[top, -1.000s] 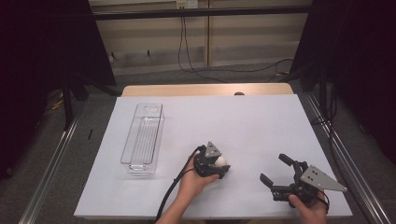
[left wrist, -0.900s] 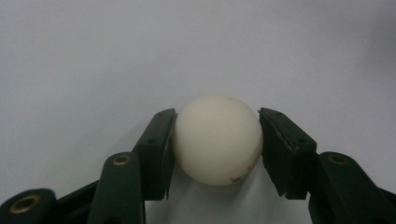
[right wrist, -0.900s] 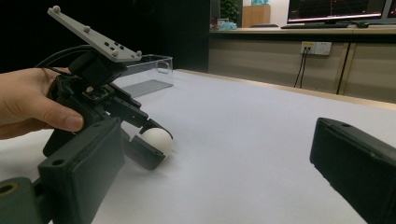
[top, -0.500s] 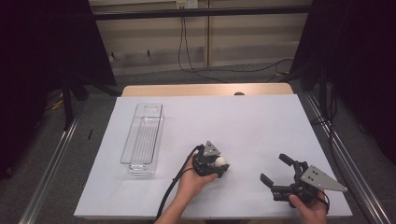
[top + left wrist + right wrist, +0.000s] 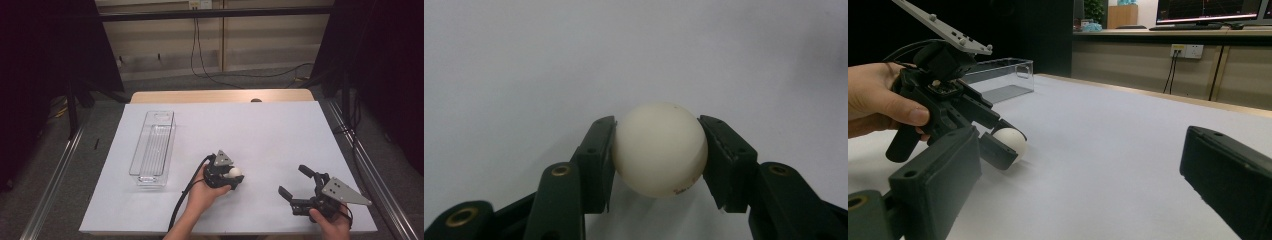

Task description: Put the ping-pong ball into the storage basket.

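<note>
A white ball rests on the white table sheet near the front middle. My left gripper is shut on the ball, one black pad pressed on each side of it. In the right gripper view the ball touches the sheet between the left gripper's jaws, with a hand wrapped round that gripper's body. My right gripper lies low at the front right, open, with its jaws wide apart and nothing between them.
A long clear plastic tray stands on the left part of the sheet, lengthwise away from me; its far end shows behind the left gripper. Bare wood of the table edges the back.
</note>
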A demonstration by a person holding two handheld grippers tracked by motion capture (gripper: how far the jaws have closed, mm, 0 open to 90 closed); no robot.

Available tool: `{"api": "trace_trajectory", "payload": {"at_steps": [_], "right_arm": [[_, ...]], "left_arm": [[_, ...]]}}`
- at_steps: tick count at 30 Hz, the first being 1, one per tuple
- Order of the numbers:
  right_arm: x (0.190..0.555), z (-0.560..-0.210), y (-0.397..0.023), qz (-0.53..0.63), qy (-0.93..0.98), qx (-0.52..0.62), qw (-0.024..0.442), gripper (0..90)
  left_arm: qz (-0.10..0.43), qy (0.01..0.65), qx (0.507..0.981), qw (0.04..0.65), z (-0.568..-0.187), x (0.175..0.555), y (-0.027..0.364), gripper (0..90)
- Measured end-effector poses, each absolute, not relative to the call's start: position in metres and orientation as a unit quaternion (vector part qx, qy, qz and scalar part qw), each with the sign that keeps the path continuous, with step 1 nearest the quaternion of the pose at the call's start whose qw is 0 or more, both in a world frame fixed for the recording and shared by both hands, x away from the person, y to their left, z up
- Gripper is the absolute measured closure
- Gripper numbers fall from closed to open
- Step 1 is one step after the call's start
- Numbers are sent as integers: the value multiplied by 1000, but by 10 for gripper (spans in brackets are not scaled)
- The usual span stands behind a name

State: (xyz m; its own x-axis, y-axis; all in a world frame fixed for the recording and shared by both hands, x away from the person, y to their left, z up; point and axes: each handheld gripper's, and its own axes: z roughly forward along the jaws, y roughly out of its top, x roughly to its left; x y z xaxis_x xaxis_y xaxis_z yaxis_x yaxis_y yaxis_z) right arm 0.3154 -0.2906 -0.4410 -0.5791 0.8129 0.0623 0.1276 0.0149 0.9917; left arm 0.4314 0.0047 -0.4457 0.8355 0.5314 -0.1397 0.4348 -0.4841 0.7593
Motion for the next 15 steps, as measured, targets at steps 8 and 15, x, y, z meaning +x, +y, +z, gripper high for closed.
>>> {"api": "trace_trajectory", "payload": {"at_steps": [8, 15], "right_arm": [[316, -441, -291, 602, 653, 360, 285, 27], [316, -442, -290, 602, 655, 358, 283, 27]], "left_arm": [[52, 289, 852, 434, -442, 431, 9, 510], [50, 291, 844, 448, -438, 433, 17, 510]]}}
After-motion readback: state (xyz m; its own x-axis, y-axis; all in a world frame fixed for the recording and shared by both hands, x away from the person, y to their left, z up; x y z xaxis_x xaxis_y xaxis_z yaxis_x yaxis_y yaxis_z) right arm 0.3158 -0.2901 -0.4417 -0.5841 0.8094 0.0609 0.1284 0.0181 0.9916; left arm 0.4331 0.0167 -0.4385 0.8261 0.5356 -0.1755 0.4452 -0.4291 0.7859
